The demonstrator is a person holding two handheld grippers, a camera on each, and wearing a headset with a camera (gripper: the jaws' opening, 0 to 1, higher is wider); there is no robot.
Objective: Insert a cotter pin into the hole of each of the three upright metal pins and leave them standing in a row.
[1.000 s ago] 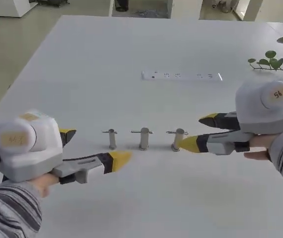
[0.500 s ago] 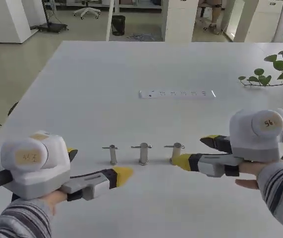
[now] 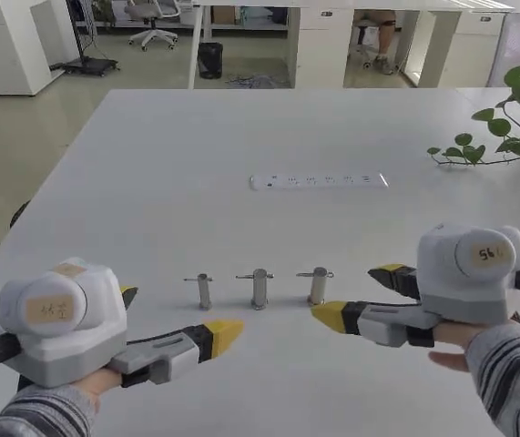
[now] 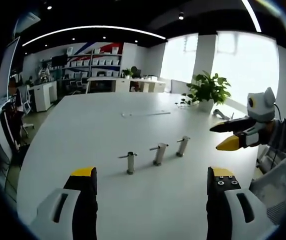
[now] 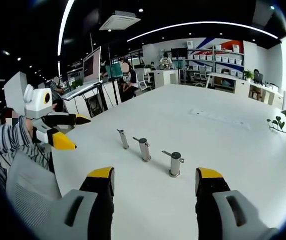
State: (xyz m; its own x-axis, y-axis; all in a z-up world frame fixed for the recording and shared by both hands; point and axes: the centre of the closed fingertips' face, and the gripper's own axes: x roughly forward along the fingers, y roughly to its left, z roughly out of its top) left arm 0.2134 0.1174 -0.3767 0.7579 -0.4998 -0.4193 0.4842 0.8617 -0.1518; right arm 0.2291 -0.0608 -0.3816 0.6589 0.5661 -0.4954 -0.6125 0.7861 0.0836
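Three upright metal pins stand in a row on the white table: left pin (image 3: 204,289), middle pin (image 3: 260,287), right pin (image 3: 318,284). Each has a thin cotter pin crosswise through its top. The same row shows in the left gripper view (image 4: 159,153) and the right gripper view (image 5: 144,149). My left gripper (image 3: 176,311) is open and empty, low and left of the row. Its yellow fingertips (image 4: 82,172) point at the pins from a distance. My right gripper (image 3: 358,293) is open and empty, just right of the right pin and not touching it.
A white power strip (image 3: 319,181) lies farther back on the table (image 3: 241,118). A green potted plant (image 3: 505,127) stands at the far right edge. Office chairs and cabinets stand on the floor beyond the table's far edge.
The head camera has tilted up, showing more of the room. Both grippers have drawn back slightly from the row toward me. The pins have not moved.
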